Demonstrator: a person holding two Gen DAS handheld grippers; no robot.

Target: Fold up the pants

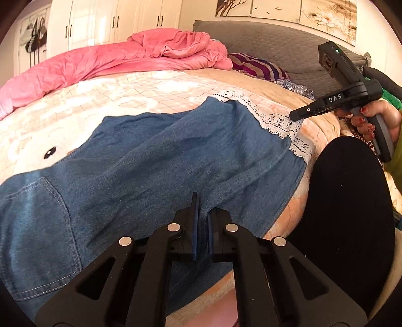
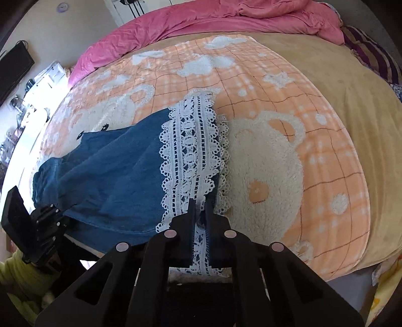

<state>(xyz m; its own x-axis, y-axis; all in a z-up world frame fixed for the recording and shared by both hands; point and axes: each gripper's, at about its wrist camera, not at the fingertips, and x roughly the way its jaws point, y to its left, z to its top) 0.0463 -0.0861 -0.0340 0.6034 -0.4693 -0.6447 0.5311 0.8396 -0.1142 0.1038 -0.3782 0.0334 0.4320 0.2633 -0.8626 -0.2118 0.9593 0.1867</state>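
Between the right claw (image 2: 200, 210) fingers, lace hem of pants (image 2: 113, 171).

A bed (image 2: 351, 140) with an orange bear blanket (image 2: 314, 105), a pink quilt (image 1: 105, 63), a grey headboard (image 1: 271, 42) and white wardrobes (image 1: 113, 20) behind.

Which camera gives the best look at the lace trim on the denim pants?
The right wrist view: the lace trim runs up the middle of the frame, pattern sharp, its near end shut in the right gripper. The left wrist view shows it only as a thin white edge at the pants' far end.
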